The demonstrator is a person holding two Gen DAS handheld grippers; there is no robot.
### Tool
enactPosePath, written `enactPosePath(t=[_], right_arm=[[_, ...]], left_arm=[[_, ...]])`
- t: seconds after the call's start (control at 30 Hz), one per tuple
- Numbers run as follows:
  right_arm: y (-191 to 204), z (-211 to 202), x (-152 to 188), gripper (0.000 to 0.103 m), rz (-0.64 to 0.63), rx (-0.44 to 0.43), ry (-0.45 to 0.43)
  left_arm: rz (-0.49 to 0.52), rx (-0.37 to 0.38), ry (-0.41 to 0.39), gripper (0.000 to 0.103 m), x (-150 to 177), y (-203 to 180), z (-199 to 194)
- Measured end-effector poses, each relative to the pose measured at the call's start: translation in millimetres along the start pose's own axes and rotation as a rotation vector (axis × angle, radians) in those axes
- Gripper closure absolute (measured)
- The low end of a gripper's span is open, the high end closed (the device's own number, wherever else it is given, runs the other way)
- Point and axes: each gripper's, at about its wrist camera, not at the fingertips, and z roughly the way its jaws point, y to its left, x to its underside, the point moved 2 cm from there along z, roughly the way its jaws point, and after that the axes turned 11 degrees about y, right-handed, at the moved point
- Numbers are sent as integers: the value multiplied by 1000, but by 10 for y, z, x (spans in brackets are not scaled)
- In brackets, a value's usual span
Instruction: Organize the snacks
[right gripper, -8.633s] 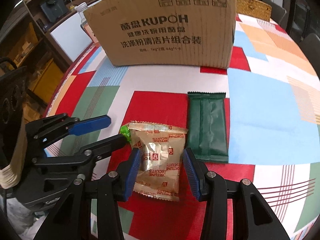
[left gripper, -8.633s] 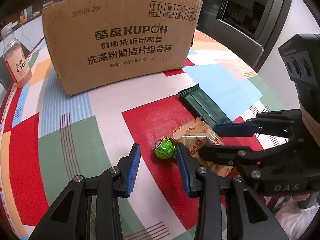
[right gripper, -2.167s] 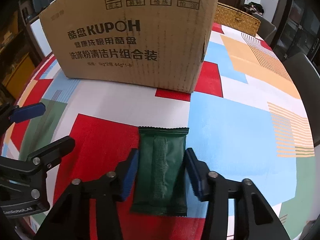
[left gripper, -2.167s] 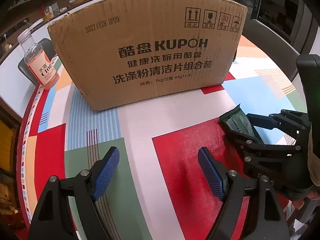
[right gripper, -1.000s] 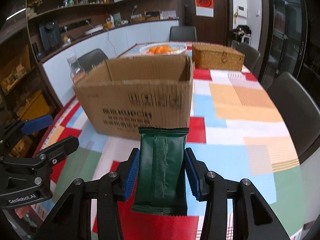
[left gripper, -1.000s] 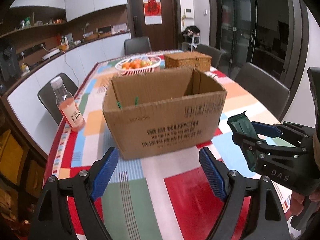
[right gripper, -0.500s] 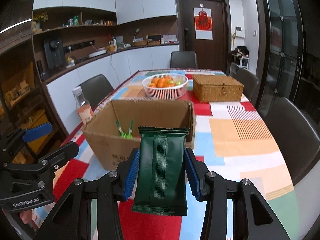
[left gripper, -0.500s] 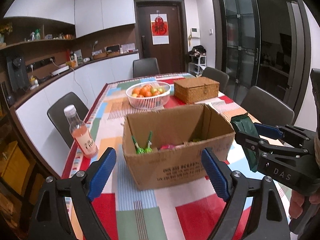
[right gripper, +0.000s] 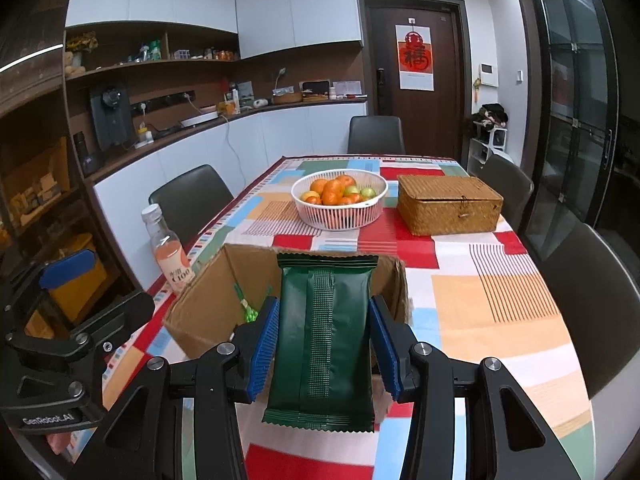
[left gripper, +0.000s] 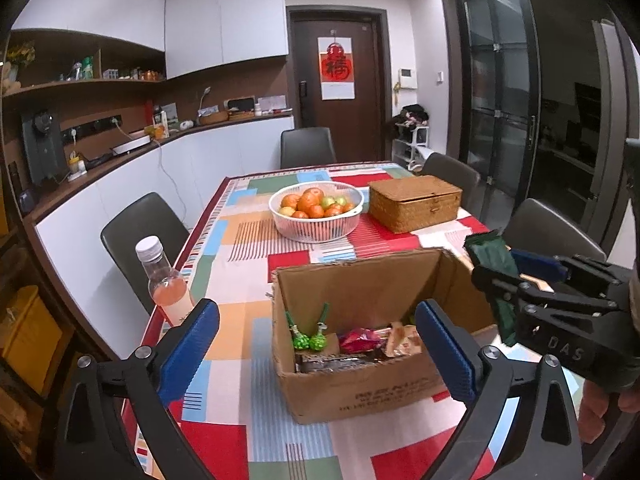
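My right gripper (right gripper: 324, 340) is shut on a dark green snack packet (right gripper: 324, 340) and holds it in the air above the open cardboard box (right gripper: 200, 312). In the left wrist view the packet (left gripper: 492, 260) hangs over the box's right wall (left gripper: 460, 280). The box (left gripper: 360, 384) holds green wrapped candies (left gripper: 308, 340), a red packet (left gripper: 356, 338) and a biscuit packet (left gripper: 404, 340). My left gripper (left gripper: 316, 352) is open and empty, raised in front of the box.
A bottle of pink drink (left gripper: 164, 280) stands left of the box. A white basket of fruit (left gripper: 316, 212) and a wicker box (left gripper: 416, 204) sit farther back on the patterned tablecloth (left gripper: 240, 240). Chairs ring the table.
Both grippers have risen and tilted; the right gripper has carried the green packet up from the table to above the box, whose inside now shows more fully.
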Motion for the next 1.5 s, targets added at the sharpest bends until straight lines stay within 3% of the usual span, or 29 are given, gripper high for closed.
enactPosePath(t=[0.5,0.6,0.87,1.5], right_arm=[[-46,415,-284,57,16,14,55],[-44,424,-276,49,19,27,71],[14,67,-13,33,6,74,17],[67,-872,801,19,52,108,-71]], left_arm=[[-66,-29,48,0,-150,180,317],[-71,-29,49,0,-131,191,308],[-49,4,38,0,92,97,101],[-23,-53,-85,0,729,-119,-889]])
